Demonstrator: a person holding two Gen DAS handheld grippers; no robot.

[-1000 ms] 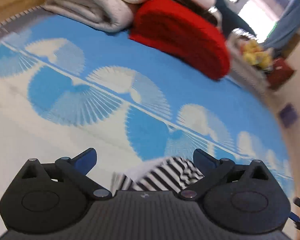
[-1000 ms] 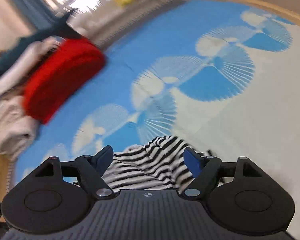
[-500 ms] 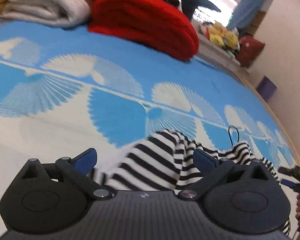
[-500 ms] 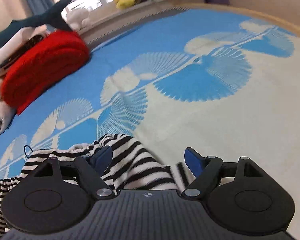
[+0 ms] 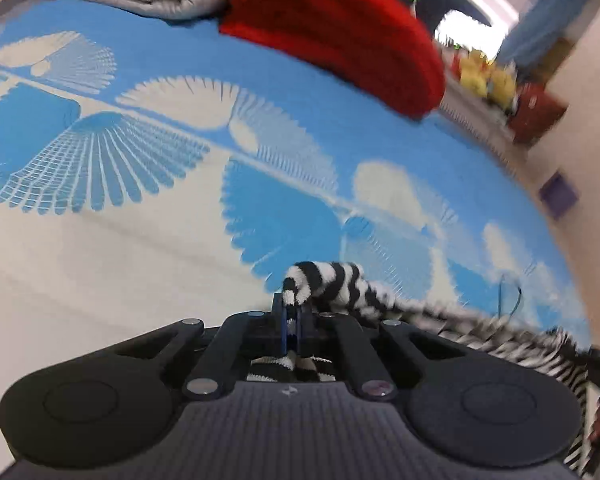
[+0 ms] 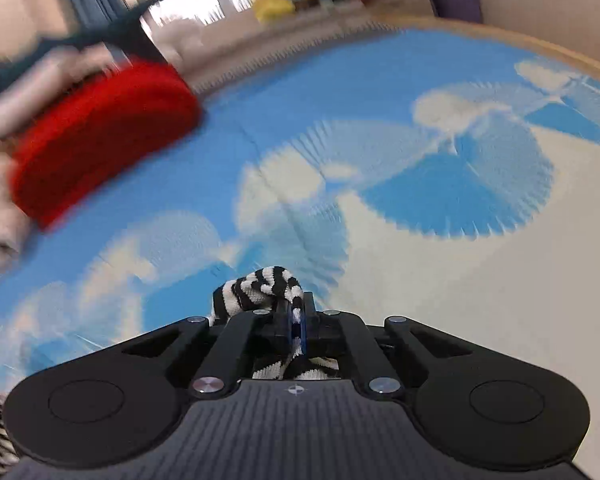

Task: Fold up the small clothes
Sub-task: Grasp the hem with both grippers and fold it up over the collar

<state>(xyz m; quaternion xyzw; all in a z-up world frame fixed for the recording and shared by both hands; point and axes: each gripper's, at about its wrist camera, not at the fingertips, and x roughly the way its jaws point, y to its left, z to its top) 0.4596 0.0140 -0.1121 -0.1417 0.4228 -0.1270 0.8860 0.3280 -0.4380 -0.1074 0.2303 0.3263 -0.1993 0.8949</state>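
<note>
One black-and-white striped knit garment is hanging stretched over the blue-and-white fan-patterned mat. Both the left gripper and right gripper, gaping half a second ago, are now pinching its fabric. One red folded blanket is lying behind; no writing is legible.

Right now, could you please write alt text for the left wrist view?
The left claw is shut on a bunched edge of a black-and-white striped garment, which trails off to the right above a blue-and-white patterned mat. A red blanket lies beyond.
</note>
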